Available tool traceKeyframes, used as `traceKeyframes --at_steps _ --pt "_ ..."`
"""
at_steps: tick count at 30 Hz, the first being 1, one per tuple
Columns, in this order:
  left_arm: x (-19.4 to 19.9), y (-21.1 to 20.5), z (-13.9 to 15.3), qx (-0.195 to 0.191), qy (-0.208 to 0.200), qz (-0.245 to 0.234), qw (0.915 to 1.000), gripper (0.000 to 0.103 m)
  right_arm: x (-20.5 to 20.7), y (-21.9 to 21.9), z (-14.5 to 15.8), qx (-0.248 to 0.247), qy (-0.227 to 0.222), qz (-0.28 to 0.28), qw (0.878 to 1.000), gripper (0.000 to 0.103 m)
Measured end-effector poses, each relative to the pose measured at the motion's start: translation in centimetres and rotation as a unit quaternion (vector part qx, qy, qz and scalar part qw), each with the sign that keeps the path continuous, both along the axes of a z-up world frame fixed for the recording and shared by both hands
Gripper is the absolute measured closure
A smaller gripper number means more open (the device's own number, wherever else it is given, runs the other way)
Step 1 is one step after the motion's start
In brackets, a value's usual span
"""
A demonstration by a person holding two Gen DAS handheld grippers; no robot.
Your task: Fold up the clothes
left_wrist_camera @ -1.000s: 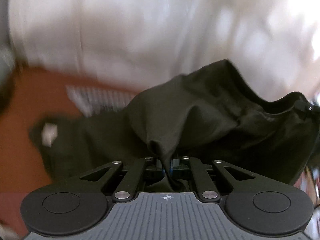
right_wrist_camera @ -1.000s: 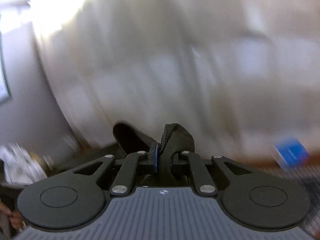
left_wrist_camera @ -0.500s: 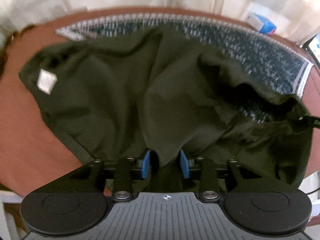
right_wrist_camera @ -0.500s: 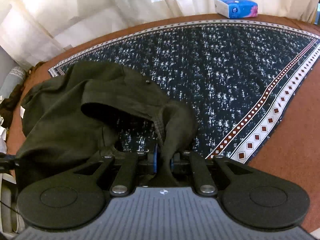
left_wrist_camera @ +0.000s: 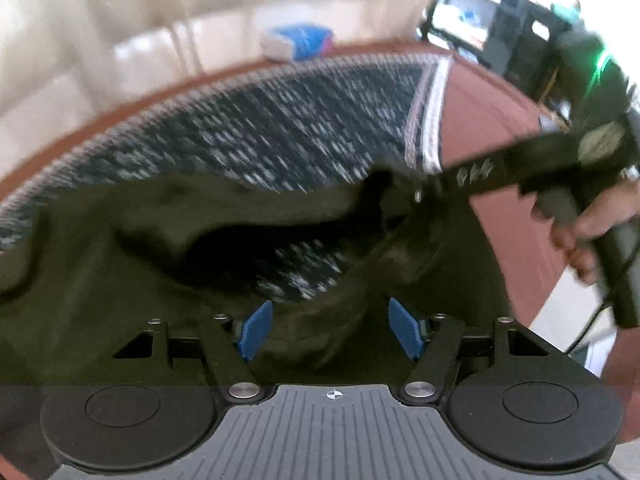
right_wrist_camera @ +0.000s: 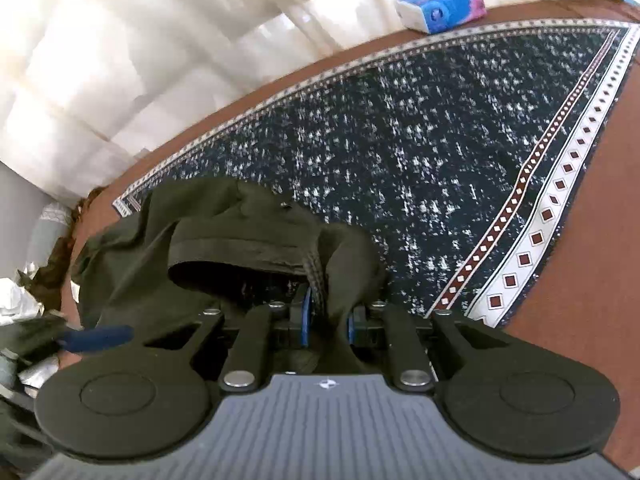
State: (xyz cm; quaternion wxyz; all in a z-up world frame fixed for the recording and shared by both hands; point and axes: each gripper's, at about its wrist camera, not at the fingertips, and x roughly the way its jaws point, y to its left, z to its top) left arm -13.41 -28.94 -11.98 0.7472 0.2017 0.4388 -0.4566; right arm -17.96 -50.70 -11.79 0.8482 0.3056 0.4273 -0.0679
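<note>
Now you are laying the dark olive garment (right_wrist_camera: 224, 248) down on the patterned cloth (right_wrist_camera: 420, 152) that is covering the bench (right_wrist_camera: 592, 272), near its left end in the right wrist view. It is lying there crumpled, with a waistband or hem standing up as an open loop, so no clean fold is showing yet.

Your left hand-held gripper (left_wrist_camera: 331, 330) has just been opening its jaws; they are standing wide apart now, and the fabric is passing loosely between the blue pads (left_wrist_camera: 256, 330) without being pressed. Your right hand-held gripper (right_wrist_camera: 328, 322) has also been opening a little, but only a narrow gap is showing, and a bunch of the garment is sitting between its pads (I cannot tell if they are pressing on it or only touching it).

I am judging that the task is at its early part: the garment is only placed. Spreading it flat, smoothing the wrinkles and making every fold are all waiting for you. A blue tissue pack (right_wrist_camera: 440, 8) is resting at the far edge, well apart.
</note>
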Motion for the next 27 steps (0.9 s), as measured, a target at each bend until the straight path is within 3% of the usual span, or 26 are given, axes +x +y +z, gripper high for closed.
traceKeyframes --at_steps 1,2,4,14,15,16,17,18,22,27 --pt "0.0 -0.6 -0.7 0.006 0.003 -0.001 1.0 0.026 -0.3 -0.2 0.1 -0.005 0.002 0.0 1.0 0.074" --pt "0.0 -1.2 -1.4 0.011 0.006 -0.002 0.9999 0.026 -0.8 -0.4 0.3 -0.015 0.002 -0.006 1.0 0.057" --pt "0.0 -2.4 -2.4 0.017 0.009 -0.007 0.9998 0.026 -2.4 -0.6 0.6 -0.044 -0.001 -0.016 0.999 0.043" --pt "-3.1 -7.0 -5.4 0.045 0.018 -0.114 0.9923 0.027 -11.2 -0.6 -2.0 -0.009 0.008 -0.076 0.997 0.033" --pt "-3.4 -7.3 -5.9 0.051 0.021 -0.125 0.9906 0.036 -11.6 -0.7 -2.3 -0.005 0.012 -0.085 0.996 0.033" --pt "-3.7 -7.5 -6.4 0.059 0.022 -0.135 0.9889 0.061 -11.9 -0.8 -2.4 -0.004 0.014 -0.093 0.996 0.033" --pt "-3.8 -7.8 -7.0 0.074 0.019 -0.137 0.9877 0.075 -12.2 -0.9 -2.4 -0.003 0.01 -0.1 0.995 0.034" --pt "-3.8 -7.9 -7.4 0.084 0.017 -0.137 0.9869 0.097 -12.4 -0.9 -2.3 -0.004 0.005 -0.107 0.994 0.034" --pt "-2.5 -6.5 -6.1 0.05 0.042 -0.098 0.993 0.103 -13.4 -0.9 -2.1 -0.007 0.002 -0.101 0.995 0.033" --pt "-1.1 -4.6 -2.8 0.007 0.034 -0.071 0.9969 0.103 -15.0 0.6 -4.3 -0.026 0.037 -0.059 0.997 0.029"
